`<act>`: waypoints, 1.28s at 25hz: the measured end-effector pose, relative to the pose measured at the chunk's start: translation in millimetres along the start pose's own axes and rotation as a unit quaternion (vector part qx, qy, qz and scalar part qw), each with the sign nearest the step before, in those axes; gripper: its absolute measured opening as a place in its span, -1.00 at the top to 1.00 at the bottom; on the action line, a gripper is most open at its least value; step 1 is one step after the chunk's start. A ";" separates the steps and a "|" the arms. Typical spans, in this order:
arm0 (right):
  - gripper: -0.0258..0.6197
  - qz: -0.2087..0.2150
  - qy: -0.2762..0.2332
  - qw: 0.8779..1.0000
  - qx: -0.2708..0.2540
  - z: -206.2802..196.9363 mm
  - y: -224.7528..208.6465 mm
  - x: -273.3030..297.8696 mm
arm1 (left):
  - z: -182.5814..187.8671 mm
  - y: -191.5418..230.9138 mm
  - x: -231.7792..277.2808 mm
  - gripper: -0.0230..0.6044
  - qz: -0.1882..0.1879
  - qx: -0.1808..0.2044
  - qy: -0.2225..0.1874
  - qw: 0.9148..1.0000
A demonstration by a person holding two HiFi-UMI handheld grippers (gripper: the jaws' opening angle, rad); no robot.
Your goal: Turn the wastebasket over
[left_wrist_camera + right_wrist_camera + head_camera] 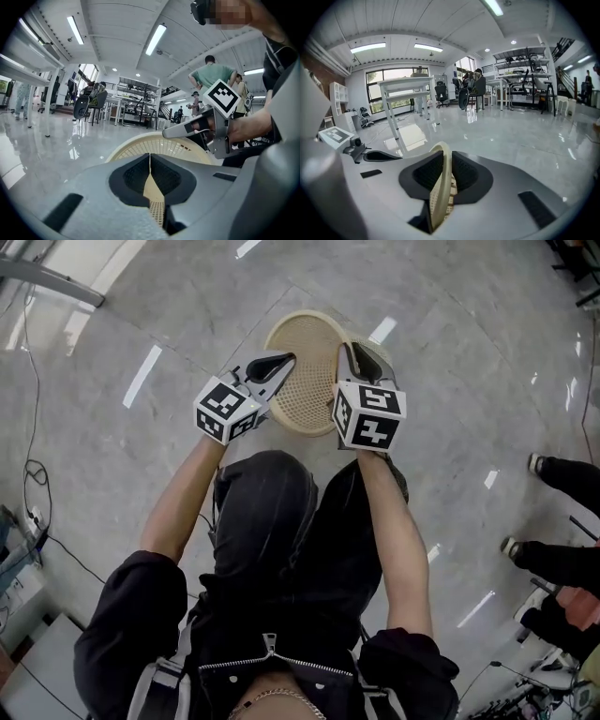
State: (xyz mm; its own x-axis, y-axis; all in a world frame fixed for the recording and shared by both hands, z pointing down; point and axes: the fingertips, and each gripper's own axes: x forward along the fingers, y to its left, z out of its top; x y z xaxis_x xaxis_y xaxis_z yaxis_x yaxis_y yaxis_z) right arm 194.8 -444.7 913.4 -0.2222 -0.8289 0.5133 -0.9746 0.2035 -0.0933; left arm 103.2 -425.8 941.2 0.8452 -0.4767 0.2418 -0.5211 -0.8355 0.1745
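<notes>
The cream mesh wastebasket [305, 357] hangs above the grey floor in front of the person's knees, held from both sides. My left gripper [284, 362] is shut on its left wall; in the left gripper view the mesh [157, 147] runs between the closed pads [136, 176]. My right gripper [350, 352] is shut on the right side, and the right gripper view shows the thick cream rim [442, 173] pinched between the dark pads [464, 171]. Each gripper shows in the other's view: right gripper [171, 132], left gripper [370, 155]. The basket's lower part is hidden behind the marker cubes.
Polished grey floor [450, 381] all round. Another person's legs and shoes [553, 470] stand at the right edge. Cables [33, 474] and a power strip lie at the left. White tables [401, 93], chairs [468, 93] and people [211, 75] stand farther off.
</notes>
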 end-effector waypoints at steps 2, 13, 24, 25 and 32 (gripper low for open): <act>0.73 0.013 0.002 1.000 0.008 -1.6 10.7 4.7 | -1.0 4.8 -2.8 0.91 0.005 -0.002 -0.002 1.000; 0.68 0.099 0.045 0.993 0.053 -20.4 67.9 26.3 | -15.7 17.2 -26.0 0.91 0.027 -0.019 -0.007 0.999; 0.65 0.127 0.072 0.989 0.027 -40.1 125.8 59.2 | -47.0 30.6 -61.5 0.91 0.047 -0.033 0.009 0.998; 0.65 0.130 0.074 0.988 0.026 -41.7 129.7 62.2 | -48.9 31.9 -62.6 0.91 0.049 -0.036 0.010 0.998; 0.65 0.156 0.077 0.983 0.056 -50.0 137.1 76.2 | -57.0 38.4 -67.1 0.91 0.064 -0.052 0.005 0.997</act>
State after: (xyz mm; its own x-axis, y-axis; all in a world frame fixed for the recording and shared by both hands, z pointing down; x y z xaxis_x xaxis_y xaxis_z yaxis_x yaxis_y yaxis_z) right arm 45.5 -453.9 982.4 -0.5123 -0.6455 0.5664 -0.8586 0.3696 -0.3553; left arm 19.6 -410.3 986.1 0.7694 -0.5751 0.2779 -0.6353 -0.7342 0.2394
